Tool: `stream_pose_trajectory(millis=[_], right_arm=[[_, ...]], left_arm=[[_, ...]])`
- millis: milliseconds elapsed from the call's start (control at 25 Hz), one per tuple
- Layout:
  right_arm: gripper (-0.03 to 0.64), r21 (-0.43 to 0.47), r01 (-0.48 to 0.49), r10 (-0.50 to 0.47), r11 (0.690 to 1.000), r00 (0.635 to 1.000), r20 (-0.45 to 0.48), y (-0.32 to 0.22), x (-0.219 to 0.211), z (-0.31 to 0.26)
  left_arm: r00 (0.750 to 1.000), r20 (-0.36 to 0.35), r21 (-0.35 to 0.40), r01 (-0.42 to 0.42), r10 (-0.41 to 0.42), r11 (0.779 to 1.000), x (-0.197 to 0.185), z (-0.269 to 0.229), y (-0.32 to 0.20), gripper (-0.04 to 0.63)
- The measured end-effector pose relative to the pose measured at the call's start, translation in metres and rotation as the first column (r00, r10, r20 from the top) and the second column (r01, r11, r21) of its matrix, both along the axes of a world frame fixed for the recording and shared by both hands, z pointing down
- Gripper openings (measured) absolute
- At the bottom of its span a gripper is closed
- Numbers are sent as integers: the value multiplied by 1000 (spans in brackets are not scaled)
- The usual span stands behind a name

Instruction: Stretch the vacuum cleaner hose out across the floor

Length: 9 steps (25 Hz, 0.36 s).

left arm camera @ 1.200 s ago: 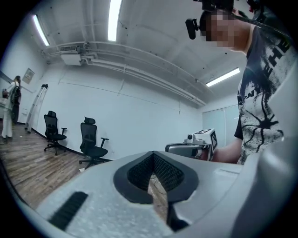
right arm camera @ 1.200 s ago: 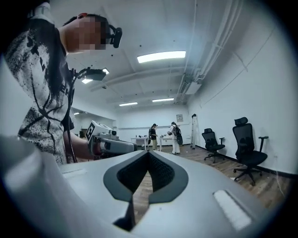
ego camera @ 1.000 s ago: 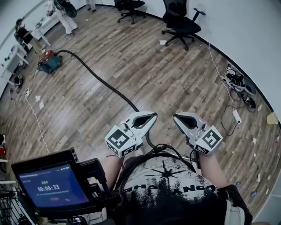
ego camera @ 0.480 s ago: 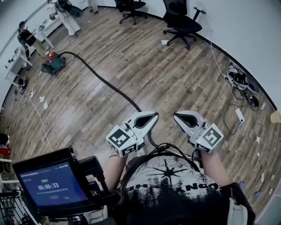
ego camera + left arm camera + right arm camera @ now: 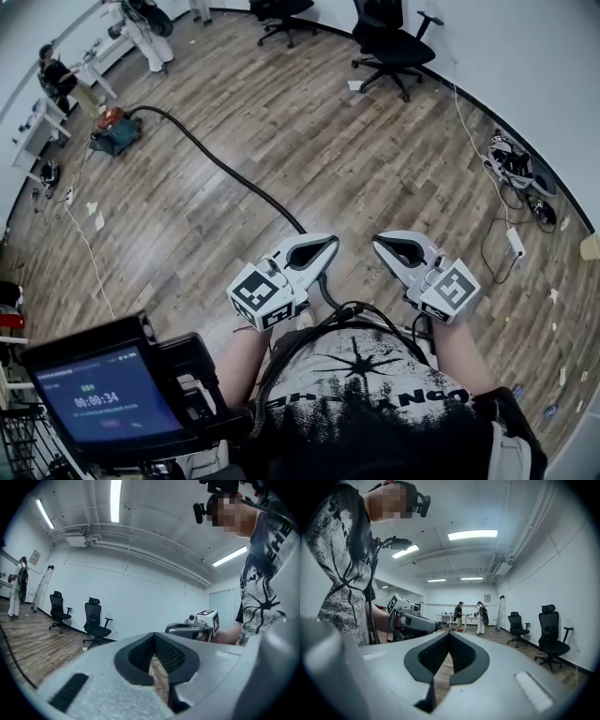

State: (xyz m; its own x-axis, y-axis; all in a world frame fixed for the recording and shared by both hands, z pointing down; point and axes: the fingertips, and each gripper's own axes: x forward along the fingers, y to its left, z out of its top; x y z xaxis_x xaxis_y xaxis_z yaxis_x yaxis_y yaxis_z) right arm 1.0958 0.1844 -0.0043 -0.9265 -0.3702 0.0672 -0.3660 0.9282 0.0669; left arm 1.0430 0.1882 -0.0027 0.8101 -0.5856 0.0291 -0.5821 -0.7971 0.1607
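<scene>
both grippers were held level in front of the person's chest, side by side but apart. left gripper [image 5: 328,246]: jaws together, tips meeting, nothing btwn them in its own view. right gripper [image 5: 380,244]: jaws together too, nothing clamped, just floor visible past the notch.

vacuum cleaner hose [image 5: 225,169] lay on the wood floor [image 5: 375,159], neither gripper touching it. it ran as a long black line from the vacuum cleaner [image 5: 114,131] at upper left, diagonally down-right towards the person, then went out of sight behind the left gripper. couldn't tell where its near end sat.

a small screen [image 5: 103,398] was mounted at the person's lower left. black office chair [image 5: 394,47] stood by the far wall, w/ another at the top edge. a tangle of cables [image 5: 511,169] lay by the wall on the right. other people [image 5: 480,618] stood at a table at the far end of the room, near the vacuum.
</scene>
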Motion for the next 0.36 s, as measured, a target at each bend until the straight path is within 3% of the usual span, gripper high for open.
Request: stream_pose_trajectory(millis=[360], right_arm=[[6,-8,-3,3,1000,1000,-14,-2,-3,8]], left_arm=[[1000,-4,-13,-1,1,1000,-2,4,0,0]])
